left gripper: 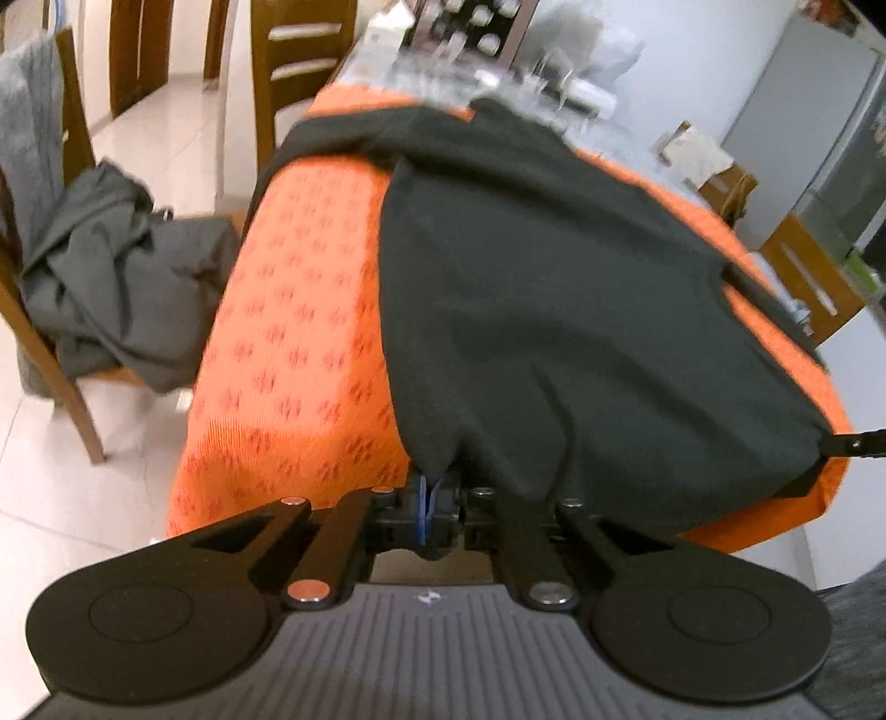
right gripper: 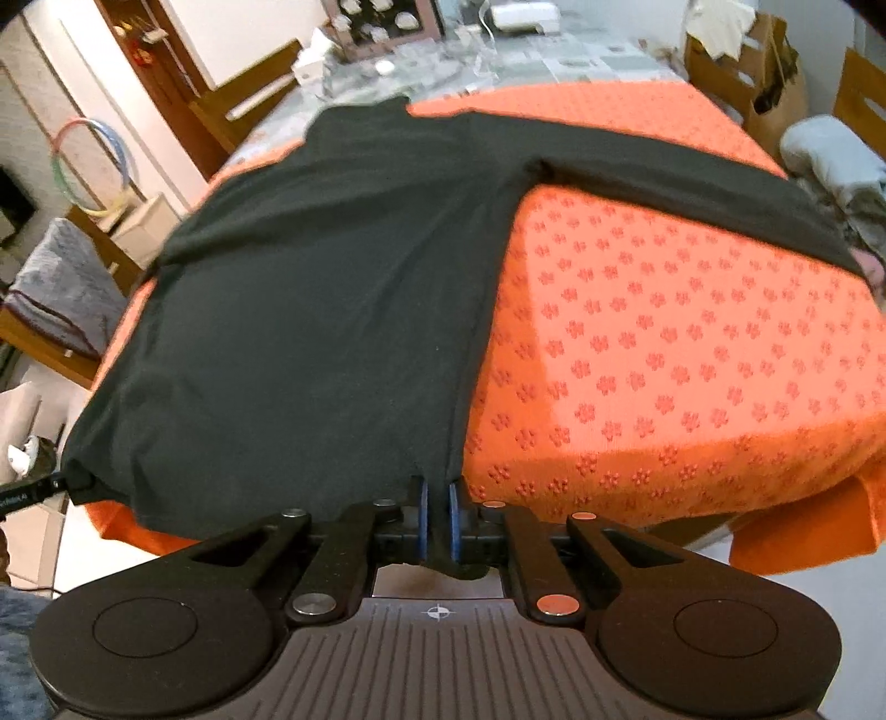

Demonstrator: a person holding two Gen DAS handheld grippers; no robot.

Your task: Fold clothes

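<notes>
A black long-sleeved shirt (left gripper: pixel 554 277) lies spread on an orange patterned cloth (left gripper: pixel 299 343) over the table, sleeves reaching out to both sides. My left gripper (left gripper: pixel 432 498) is shut on the shirt's near hem at its left corner. My right gripper (right gripper: pixel 437 515) is shut on the same shirt (right gripper: pixel 310 288) at the hem's right corner, cloth pinched between the blue pads. The other gripper's tip shows at the hem's far corner in each view: the right one (left gripper: pixel 855 443) and the left one (right gripper: pixel 50 487). The orange cloth (right gripper: pixel 664 343) is bare to the right.
A wooden chair (left gripper: pixel 72 387) at the left holds a heap of grey clothes (left gripper: pixel 111 266). More chairs and cluttered items stand at the table's far end (right gripper: pixel 421 50). A paper bag (right gripper: pixel 764 94) and pale clothes (right gripper: pixel 830 160) sit at the right. A fridge (left gripper: pixel 819 122) stands far right.
</notes>
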